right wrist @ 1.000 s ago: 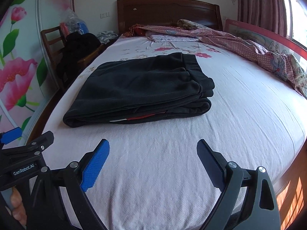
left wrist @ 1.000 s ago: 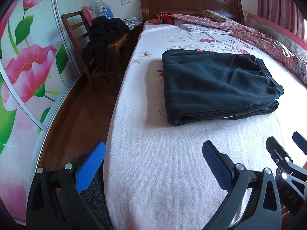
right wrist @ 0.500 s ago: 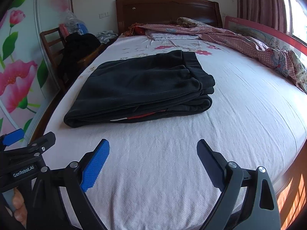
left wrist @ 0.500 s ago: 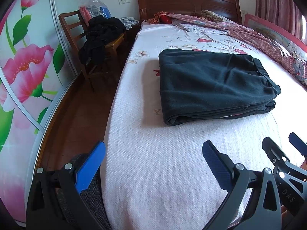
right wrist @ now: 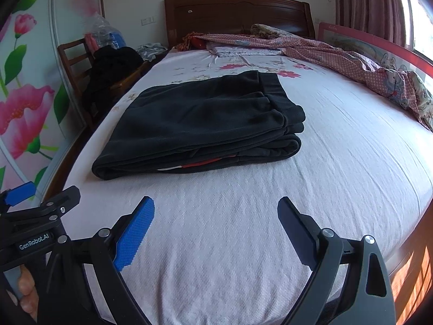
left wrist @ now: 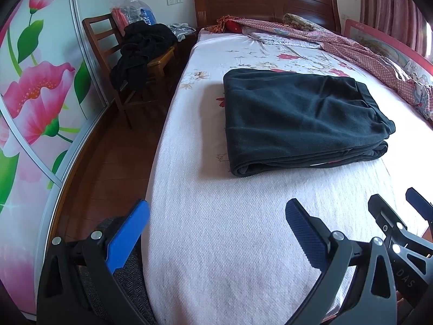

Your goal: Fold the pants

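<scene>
Dark pants point(left wrist: 300, 116) lie folded into a flat stack of layers on the white bed sheet point(left wrist: 230, 243), with a strip of red and white showing between the layers point(right wrist: 205, 163). My left gripper point(left wrist: 216, 214) hangs open over the near end of the bed, well short of the pants and holding nothing. Over the same near end, my right gripper point(right wrist: 216, 211) is open and empty too, also short of the pants point(right wrist: 200, 124). Each gripper shows at the edge of the other's view.
A wooden chair point(left wrist: 108, 54) draped with black clothes stands left of the bed on the wood floor. A floral wardrobe door point(left wrist: 35, 94) lines the left side. A crumpled patterned blanket point(right wrist: 338, 57) lies along the right, under a wooden headboard point(right wrist: 238, 10).
Both grippers have drawn back a little and shifted slightly; the pants look a touch farther off. The pants lie unchanged and both grippers stay open.
</scene>
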Available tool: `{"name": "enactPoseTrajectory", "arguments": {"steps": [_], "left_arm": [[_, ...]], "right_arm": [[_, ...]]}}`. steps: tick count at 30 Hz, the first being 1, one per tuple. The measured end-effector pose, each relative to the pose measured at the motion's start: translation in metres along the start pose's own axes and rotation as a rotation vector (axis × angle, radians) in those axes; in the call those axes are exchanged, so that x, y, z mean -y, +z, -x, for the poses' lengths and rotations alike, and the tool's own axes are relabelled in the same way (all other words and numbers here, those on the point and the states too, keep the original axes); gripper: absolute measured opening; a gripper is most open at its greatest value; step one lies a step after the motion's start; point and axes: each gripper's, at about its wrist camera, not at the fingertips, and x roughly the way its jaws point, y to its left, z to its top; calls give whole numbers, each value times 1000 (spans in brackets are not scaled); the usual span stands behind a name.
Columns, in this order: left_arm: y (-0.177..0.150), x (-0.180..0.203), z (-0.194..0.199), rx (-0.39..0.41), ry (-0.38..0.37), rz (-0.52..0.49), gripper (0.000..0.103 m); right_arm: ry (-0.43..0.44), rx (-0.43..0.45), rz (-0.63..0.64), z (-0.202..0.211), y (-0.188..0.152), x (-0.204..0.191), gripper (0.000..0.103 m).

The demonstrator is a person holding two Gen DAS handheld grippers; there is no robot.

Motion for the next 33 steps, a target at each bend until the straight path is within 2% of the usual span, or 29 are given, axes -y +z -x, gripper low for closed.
{"name": "enactPoseTrajectory", "arguments": {"steps": [11,33], "left_arm": [[0,-1,-2,-14,-1,1,101],[0,-4,-6,-40,-54,33,101]], "right_arm": [[3,-1,-1,0,0,-1,92],[7,2,0,1,0,-1,92]]}}
